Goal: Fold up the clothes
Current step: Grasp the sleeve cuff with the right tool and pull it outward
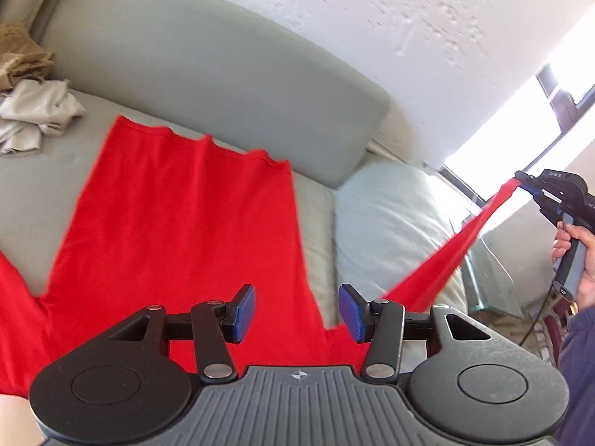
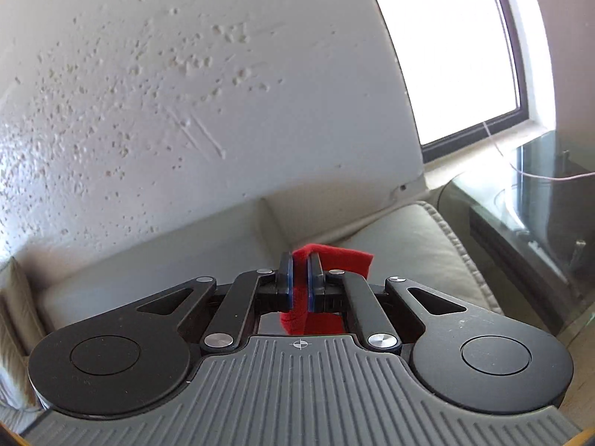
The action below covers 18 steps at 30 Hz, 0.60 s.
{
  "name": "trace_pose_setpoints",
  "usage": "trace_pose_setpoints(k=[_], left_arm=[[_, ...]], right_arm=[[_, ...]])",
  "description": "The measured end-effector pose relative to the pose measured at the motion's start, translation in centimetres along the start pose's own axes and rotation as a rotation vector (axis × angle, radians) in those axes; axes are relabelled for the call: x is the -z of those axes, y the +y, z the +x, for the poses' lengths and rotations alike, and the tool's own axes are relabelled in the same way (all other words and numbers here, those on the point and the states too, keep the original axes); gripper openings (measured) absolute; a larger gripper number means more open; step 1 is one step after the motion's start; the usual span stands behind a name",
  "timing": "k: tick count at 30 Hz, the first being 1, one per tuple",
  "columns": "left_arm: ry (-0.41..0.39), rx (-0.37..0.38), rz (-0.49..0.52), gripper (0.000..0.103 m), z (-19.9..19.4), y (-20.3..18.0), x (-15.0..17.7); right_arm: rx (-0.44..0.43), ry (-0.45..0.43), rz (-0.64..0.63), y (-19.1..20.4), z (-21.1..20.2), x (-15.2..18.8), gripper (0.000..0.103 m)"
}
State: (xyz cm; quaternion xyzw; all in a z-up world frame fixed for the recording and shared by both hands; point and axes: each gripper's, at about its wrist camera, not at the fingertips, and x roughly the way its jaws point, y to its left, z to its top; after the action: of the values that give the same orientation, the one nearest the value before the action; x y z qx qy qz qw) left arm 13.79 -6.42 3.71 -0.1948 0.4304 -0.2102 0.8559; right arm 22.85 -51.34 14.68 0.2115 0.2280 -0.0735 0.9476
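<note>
A red shirt point(image 1: 178, 223) lies spread across the seat of a grey sofa point(image 1: 208, 74), its hem toward the backrest, one sleeve pulled up and away past the seat's right edge into a taut band. The right gripper point(image 2: 299, 278) is clamped on that sleeve's tip, a small flap of red sticking out beyond its closed jaws; a hand point(image 1: 580, 256) holds it high near the window point(image 2: 453, 48). The left gripper point(image 1: 296, 310) hangs over the shirt's near edge with its jaws apart and nothing between them. The risk looks plain: with only a sliver of cloth pinched, a harder pull could slip the sleeve free, and with the body unpinned, the same pull could drag the whole shirt toward the right armrest and wrinkle it. A heap of pale laundry point(image 1: 33, 119) sits at the seat's far left corner, well clear.
</note>
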Motion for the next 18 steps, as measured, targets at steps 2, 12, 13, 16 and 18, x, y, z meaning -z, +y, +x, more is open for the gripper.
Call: trace_pose_setpoints(k=[2, 12, 13, 16, 18], left_arm=[[0.039, 0.030, 0.009, 0.049, 0.8, -0.9, 0.7], [0.226, 0.045, 0.039, 0.049, 6.7, -2.9, 4.0], [0.232, 0.040, 0.041, 0.049, 7.0, -2.9, 4.1], [0.227, 0.047, 0.032, 0.049, 7.7, -3.1, 3.9], [0.225, 0.059, 0.023, 0.049, 8.1, -3.3, 3.8]], right_arm=[[0.004, 0.021, 0.014, -1.9, -0.4, 0.0, 0.006], [0.007, 0.220, 0.010, -7.4, 4.2, 3.4, 0.007], [-0.034, 0.197, 0.016, -7.6, 4.2, 3.2, 0.007], [-0.188, 0.078, 0.069, -8.5, 3.5, 1.7, 0.007], [-0.236, -0.018, 0.092, -9.6, 2.9, 0.9, 0.007]])
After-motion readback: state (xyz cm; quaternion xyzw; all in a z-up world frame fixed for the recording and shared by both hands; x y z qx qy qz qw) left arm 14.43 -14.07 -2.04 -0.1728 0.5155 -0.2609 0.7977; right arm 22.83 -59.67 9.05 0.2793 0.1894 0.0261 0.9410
